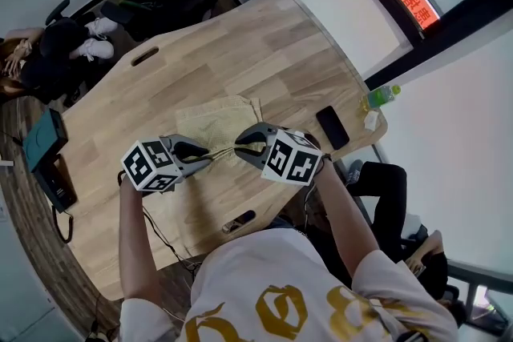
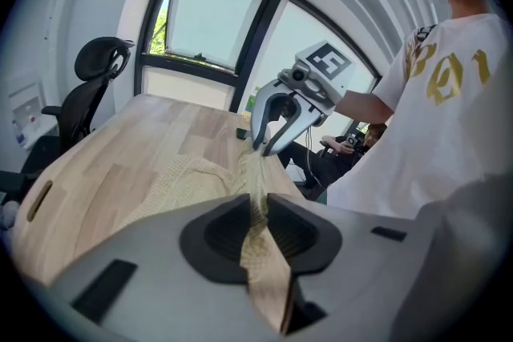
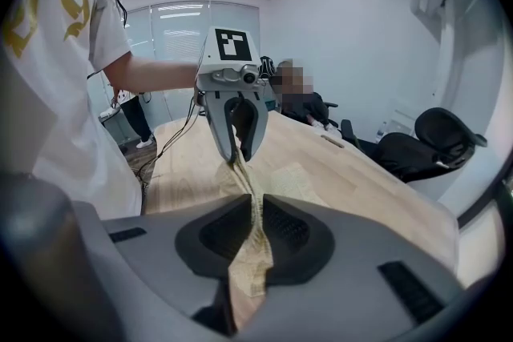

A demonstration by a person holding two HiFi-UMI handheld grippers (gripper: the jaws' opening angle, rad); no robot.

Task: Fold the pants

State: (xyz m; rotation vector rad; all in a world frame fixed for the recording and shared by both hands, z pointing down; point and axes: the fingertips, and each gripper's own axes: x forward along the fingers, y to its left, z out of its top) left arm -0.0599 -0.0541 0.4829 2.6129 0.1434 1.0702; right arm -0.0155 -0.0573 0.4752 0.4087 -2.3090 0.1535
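Right now the left gripper (image 1: 207, 151) and the right gripper (image 1: 240, 146) each clench one edge of the pale yellow pants (image 1: 218, 118), stretched between them over the wooden table's (image 1: 264, 52) near side; the rest lies on the tabletop.

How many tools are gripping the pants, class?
2. The left tool clamps the pants by their near edge, at left in the head view; the right tool clamps it just to the right. None hidden.
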